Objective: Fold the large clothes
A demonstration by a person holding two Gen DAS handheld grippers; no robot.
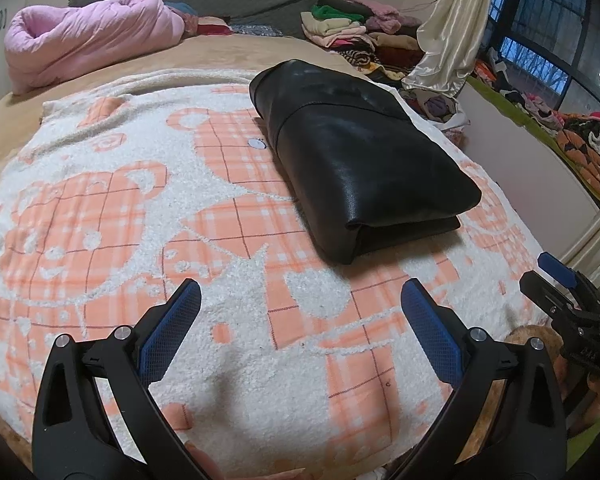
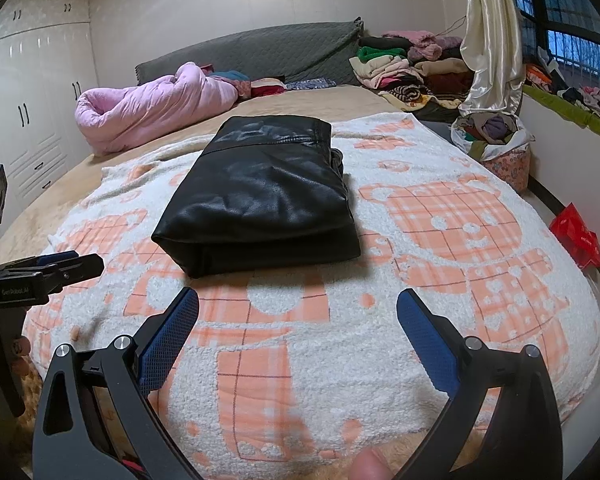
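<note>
Jacket (image 1: 356,160): black, leather-look, folded into a compact rectangle, flat on the blanket, mid-bed; touched by neither gripper.
Blanket (image 1: 139,216): white fleece with orange plaid bears, spread over the near part of the bed.
Bed (image 2: 300,100): tan sheet bare beyond the blanket, grey headboard cover behind.
Left gripper (image 1: 300,300): above the blanket, near edge, short of the jacket; jaws wide apart, holding nothing.
Right gripper (image 2: 297,308): above the blanket just before the jacket's near fold; jaws wide apart, holding nothing.
Pink quilt (image 2: 151,104): bunched at far left of bed.
Clothes pile (image 2: 404,64): stacked at far right by the headboard.
Curtain (image 2: 492,40): cream satin, hanging at right by the window.
Bag (image 2: 500,140): full of clothes, beside the bed at right.
</note>
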